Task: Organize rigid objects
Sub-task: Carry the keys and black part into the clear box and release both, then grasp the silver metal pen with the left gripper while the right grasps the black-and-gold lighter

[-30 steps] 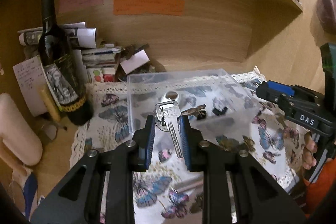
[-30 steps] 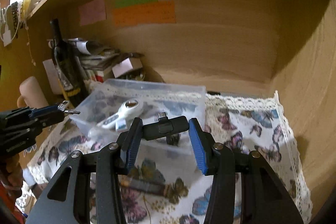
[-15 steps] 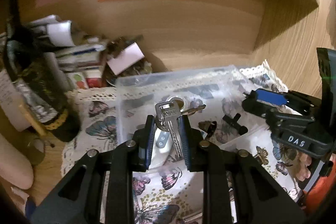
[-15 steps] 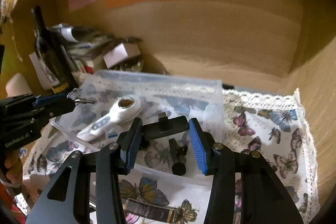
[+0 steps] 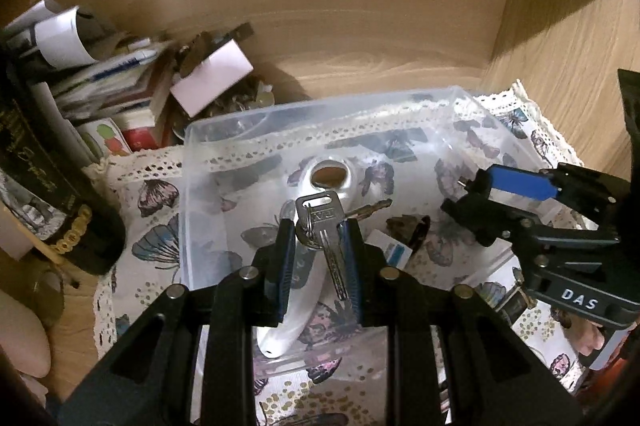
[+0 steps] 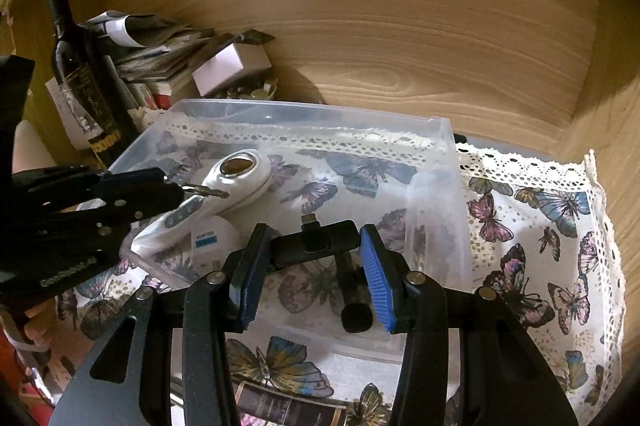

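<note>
My left gripper (image 5: 319, 226) is shut on a bunch of silver keys (image 5: 320, 216), which stands upright between its blue pads. It hangs over the near part of a clear plastic bin (image 5: 320, 106). A white handheld device (image 5: 328, 178) lies in the bin under the keys. My right gripper (image 6: 314, 238) is shut on a small black adapter (image 6: 316, 244), held crosswise over the bin's (image 6: 312, 114) near right side. A black stubby rod (image 6: 354, 290) and a white labelled card (image 6: 212, 238) also lie inside. Each gripper shows in the other's view: the right gripper (image 5: 476, 206) and the left gripper (image 6: 168, 184).
The bin sits on a butterfly-print cloth (image 6: 540, 226) inside a wooden shelf nook. A dark wine bottle (image 6: 80, 78) stands at the left. Stacked papers and books (image 6: 160, 54) and a small white box (image 6: 232, 64) crowd the back left corner. A dark flat item (image 6: 280, 406) lies at the cloth's front.
Both grippers have moved forward and down, from in front of the bin to over its near edge. The keys and the adapter stay gripped.
</note>
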A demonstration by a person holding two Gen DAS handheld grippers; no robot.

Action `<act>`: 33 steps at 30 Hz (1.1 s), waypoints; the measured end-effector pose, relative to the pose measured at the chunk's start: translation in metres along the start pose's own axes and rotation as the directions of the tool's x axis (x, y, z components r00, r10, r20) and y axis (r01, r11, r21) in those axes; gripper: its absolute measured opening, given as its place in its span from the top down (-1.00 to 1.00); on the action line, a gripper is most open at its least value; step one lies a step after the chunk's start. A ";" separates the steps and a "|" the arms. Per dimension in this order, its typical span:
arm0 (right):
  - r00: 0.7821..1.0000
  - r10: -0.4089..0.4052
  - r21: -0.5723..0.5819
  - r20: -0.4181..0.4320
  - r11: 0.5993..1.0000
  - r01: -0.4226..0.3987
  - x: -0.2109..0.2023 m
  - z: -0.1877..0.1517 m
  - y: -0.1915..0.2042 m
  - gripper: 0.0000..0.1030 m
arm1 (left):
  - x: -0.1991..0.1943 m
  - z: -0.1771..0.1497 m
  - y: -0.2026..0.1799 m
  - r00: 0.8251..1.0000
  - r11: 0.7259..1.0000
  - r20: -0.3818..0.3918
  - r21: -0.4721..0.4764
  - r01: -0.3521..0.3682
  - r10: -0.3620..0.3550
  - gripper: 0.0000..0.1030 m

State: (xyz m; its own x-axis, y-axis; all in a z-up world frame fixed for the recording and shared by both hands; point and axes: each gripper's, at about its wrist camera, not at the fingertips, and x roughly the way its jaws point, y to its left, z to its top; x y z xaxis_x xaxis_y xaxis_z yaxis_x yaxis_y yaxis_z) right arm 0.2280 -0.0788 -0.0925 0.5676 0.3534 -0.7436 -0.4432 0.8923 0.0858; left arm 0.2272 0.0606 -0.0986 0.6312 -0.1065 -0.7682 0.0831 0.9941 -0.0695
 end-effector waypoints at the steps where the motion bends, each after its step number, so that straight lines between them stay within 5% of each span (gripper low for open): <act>1: 1.000 0.003 -0.002 -0.003 1.000 -0.003 0.001 0.001 0.001 0.17 | 0.002 0.000 0.000 1.000 1.000 -0.008 -0.001 0.003 -0.003 0.54; 14: 0.998 0.026 -0.034 0.056 0.999 -0.024 -0.029 0.002 0.006 0.10 | -0.039 -0.002 -0.001 0.998 1.000 0.058 0.013 -0.006 0.005 0.52; 22: 0.995 0.011 -0.054 0.095 0.999 -0.006 -0.061 -0.008 0.003 0.04 | -0.071 -0.022 -0.003 0.996 0.999 0.086 0.047 0.009 -0.013 0.28; 27: 0.997 0.012 -0.062 0.080 0.998 -0.007 -0.068 -0.022 0.000 -0.03 | -0.076 -0.045 -0.011 0.998 0.997 0.062 0.078 0.017 -0.022 0.09; 33: 0.999 0.015 -0.065 0.039 0.998 -0.012 -0.073 -0.040 -0.006 -0.17 | -0.062 -0.071 -0.023 0.997 0.994 -0.035 0.087 0.066 -0.063 0.09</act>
State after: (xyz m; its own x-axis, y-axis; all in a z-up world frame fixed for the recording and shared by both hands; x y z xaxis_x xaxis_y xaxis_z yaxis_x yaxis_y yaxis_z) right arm 0.1613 -0.1211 -0.0651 0.5878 0.3774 -0.7156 -0.4943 0.8678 0.0516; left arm 0.1315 0.0459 -0.0952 0.5972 -0.1681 -0.7843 0.1912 0.9794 -0.0644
